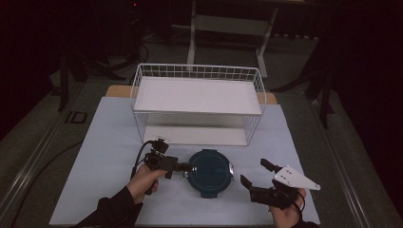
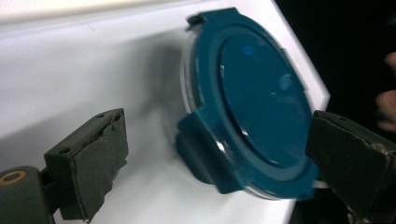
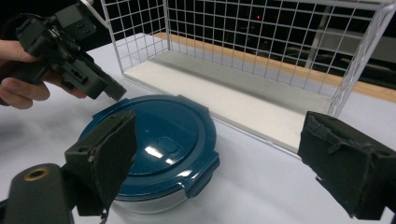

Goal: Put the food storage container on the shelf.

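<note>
The round blue-lidded food container (image 1: 210, 172) is sitting on the white table (image 1: 109, 142). The left gripper (image 1: 186, 167) is reaching its rim, jaws spread wide around it. The right gripper (image 1: 255, 179) is hovering nearby, gaping and holding nothing.

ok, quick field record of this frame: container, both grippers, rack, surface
container: round container with teal clip lid, lid on, at the table's near middle
left gripper: open, jaws at the container's left edge, not closed on it
right gripper: open, right of the container, apart from it
rack: white wire rack with two shelves, behind the container
surface: white table
</note>
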The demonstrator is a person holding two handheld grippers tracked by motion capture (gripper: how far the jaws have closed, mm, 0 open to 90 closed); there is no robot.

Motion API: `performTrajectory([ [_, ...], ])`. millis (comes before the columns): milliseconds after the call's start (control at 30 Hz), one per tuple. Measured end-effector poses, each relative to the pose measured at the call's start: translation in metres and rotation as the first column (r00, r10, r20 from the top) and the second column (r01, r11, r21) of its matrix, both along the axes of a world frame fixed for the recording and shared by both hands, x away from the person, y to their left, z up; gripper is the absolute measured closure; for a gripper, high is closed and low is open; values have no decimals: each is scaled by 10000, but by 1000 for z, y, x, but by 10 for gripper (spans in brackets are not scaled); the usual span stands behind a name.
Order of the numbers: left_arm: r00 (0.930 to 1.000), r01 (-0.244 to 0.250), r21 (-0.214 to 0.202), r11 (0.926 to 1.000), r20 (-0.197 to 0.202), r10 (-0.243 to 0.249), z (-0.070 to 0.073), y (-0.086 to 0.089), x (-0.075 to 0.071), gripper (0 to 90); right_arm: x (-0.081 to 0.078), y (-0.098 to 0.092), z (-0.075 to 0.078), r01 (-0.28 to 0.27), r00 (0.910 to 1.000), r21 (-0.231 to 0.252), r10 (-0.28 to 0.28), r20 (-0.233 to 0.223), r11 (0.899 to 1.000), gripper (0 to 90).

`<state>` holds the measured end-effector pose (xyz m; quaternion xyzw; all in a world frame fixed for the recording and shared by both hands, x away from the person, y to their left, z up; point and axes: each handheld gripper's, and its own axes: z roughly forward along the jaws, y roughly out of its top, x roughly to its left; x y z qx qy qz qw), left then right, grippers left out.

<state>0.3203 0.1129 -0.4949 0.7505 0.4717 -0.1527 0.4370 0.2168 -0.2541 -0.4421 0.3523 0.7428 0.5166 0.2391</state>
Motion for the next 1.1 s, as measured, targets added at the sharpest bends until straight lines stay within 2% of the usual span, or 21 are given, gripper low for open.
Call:
performTrajectory([
  [33,10000,0,0,10000,0,0,0,0,0,59,0,0,0,0,10000,0,0,0,10000,107],
  [67,9992,-15,-106,9999,-411,11,-2,1,1,60,-1,1,-1,-5,10000,41,4,93,10000,107],
  [100,9992,-15,-106,9999,-411,11,-2,1,1,68,-1,1,-1,-5,10000,41,4,93,10000,107],
  [133,9976,-35,-55,10000,-695,32,-4,1,2,122,-1,3,-2,-28,9999,-62,29,106,10000,107],
  [167,9976,-35,-55,10000,-695,32,-4,1,2,146,-1,4,-3,-130,9999,-70,130,45,9999,107],
  [200,9940,83,-191,9998,-1086,-103,-7,1,3,152,-1,5,-3,-145,9999,-121,146,25,9998,107],
  [300,9908,12,-91,10000,-1352,-25,-10,1,3,245,0,6,-4,-189,9998,-150,189,10,9997,108],
  [333,9861,-10,-194,9998,-1659,-23,-12,1,5,285,-1,6,-4,-190,9998,-145,191,18,9997,108],
  [367,9861,-10,-194,9998,-1659,-23,-12,1,5,315,-1,6,-4,-190,9998,-145,191,18,9997,108],
  [400,9827,-40,-326,9995,-1850,-21,-14,0,5,351,-2,7,-4,-197,9998,-201,199,74,9996,108],
  [500,9797,-85,-334,9994,-2002,17,-16,0,6,385,-2,7,-4,-227,9997,-244,229,83,9994,108],
  [567,9771,-80,-363,9993,-2126,1,-17,-1,7,468,-2,7,-4,-228,9997,-251,231,93,9994,114],
  [600,9731,-20,-535,9986,-2301,-104,-18,-2,8,494,-2,7,-4,-224,9997,-228,226,79,9995,117],
  [767,9704,167,-694,9974,-2391,-329,-20,-1,10,500,-3,8,-4,-273,9996,-301,274,43,9992,131],
  [833,9658,107,-869,9962,-2573,-328,-22,1,11,508,-2,8,-4,-265,9996,-246,265,17,9993,131],
  [867,9692,164,-844,9963,-2436,-366,-22,1,11,513,-2,8,-4,-262,9996,-240,261,-60,9994,135],
  [967,9711,152,-789,9968,-2364,-335,-21,1,10,515,0,8,-5,-300,9992,-141,296,-259,9995,141],
  [1000,9724,173,-759,9970,-2306,-344,-20,0,9,515,3,7,-6,-361,9976,29,362,-586,9993,157],
  [1033,9724,173,-759,9970,-2306,-344,-20,0,9,516,3,7,-6,-361,9976,29,362,-586,9993,157],
  [1067,9731,128,-748,9971,-2283,-297,-20,0,8,516,7,7,-9,-413,9930,218,435,-1097,9989,170],
  [1100,9740,160,-714,9973,-2243,-317,-19,0,7,516,7,7,-9,-413,9930,218,435,-1097,9989,170],
])
